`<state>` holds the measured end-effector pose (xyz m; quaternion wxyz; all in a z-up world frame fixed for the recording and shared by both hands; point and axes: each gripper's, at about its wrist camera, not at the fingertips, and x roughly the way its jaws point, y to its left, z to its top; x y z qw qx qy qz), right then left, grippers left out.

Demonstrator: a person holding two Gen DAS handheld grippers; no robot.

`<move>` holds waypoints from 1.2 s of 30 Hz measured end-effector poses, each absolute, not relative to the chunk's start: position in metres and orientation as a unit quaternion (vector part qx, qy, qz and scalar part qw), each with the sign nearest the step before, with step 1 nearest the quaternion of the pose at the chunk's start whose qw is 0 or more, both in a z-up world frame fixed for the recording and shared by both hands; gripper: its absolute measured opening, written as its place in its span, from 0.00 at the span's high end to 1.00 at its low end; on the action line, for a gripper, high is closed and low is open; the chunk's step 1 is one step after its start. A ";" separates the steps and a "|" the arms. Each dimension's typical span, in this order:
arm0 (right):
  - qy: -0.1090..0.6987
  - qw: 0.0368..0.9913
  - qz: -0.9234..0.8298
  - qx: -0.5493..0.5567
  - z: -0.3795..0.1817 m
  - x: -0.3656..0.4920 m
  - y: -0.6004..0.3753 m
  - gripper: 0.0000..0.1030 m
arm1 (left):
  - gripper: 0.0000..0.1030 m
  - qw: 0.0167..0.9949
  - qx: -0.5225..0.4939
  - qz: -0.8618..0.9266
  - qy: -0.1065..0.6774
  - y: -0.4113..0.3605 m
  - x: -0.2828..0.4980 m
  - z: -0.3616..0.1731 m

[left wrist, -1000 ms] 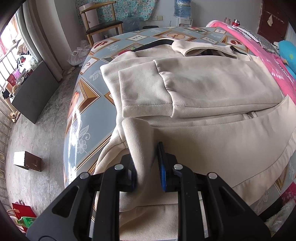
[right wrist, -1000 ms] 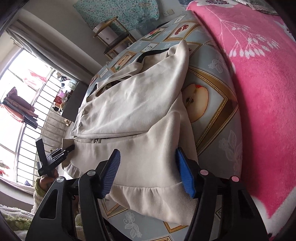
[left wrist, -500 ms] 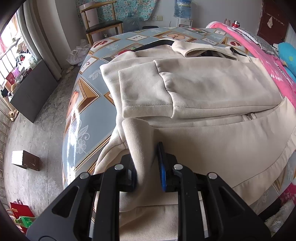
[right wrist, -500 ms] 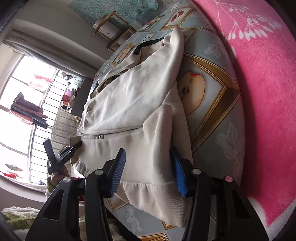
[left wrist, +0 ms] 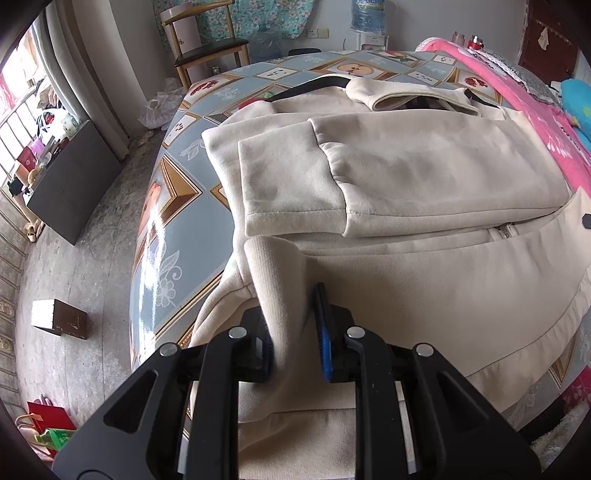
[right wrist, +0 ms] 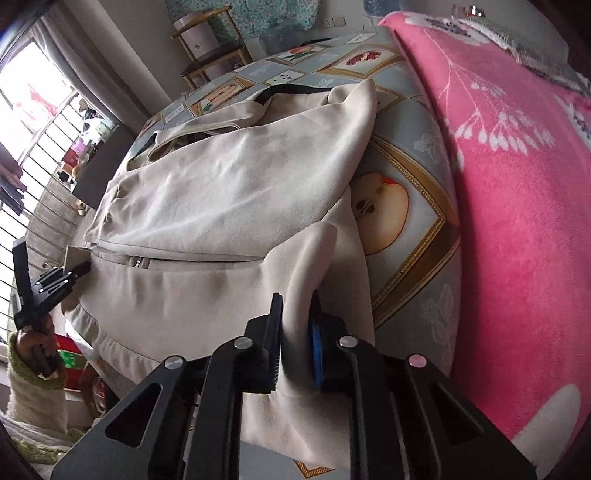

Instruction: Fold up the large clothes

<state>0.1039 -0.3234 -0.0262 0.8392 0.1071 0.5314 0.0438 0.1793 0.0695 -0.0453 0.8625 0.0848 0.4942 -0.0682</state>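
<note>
A pink blanket (right wrist: 517, 221) with white flower prints lies to the right of the right tongs. The sheet (left wrist: 166, 229) under it is blue-grey, printed with framed fruit pictures, and runs ahead of both tongs. Left of the left tongs, on the grey floor (left wrist: 74, 266), sits a small brown box (left wrist: 59, 317), with a dark cabinet (left wrist: 74, 184) farther off by the window. Far ahead of the left tongs stands a wooden chair (left wrist: 207, 48) near the wall, and a water bottle (left wrist: 365, 14) stands to its right. A red bag (left wrist: 48, 421) lies low on the left.
</note>
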 end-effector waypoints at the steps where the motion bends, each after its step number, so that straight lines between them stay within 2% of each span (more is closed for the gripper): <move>1: 0.527 0.843 0.040 0.097 -0.024 0.102 -0.320 0.87 | 0.82 0.863 0.088 -0.067 0.494 0.069 0.179 -0.045; 10: 0.538 0.843 -0.013 -0.008 -0.035 0.107 -0.295 0.87 | 0.82 0.862 0.092 -0.063 0.494 0.067 0.179 -0.045; 36: 0.516 0.851 -0.055 -0.082 -0.038 0.098 -0.272 0.87 | 0.82 0.864 0.082 -0.069 0.493 0.068 0.178 -0.044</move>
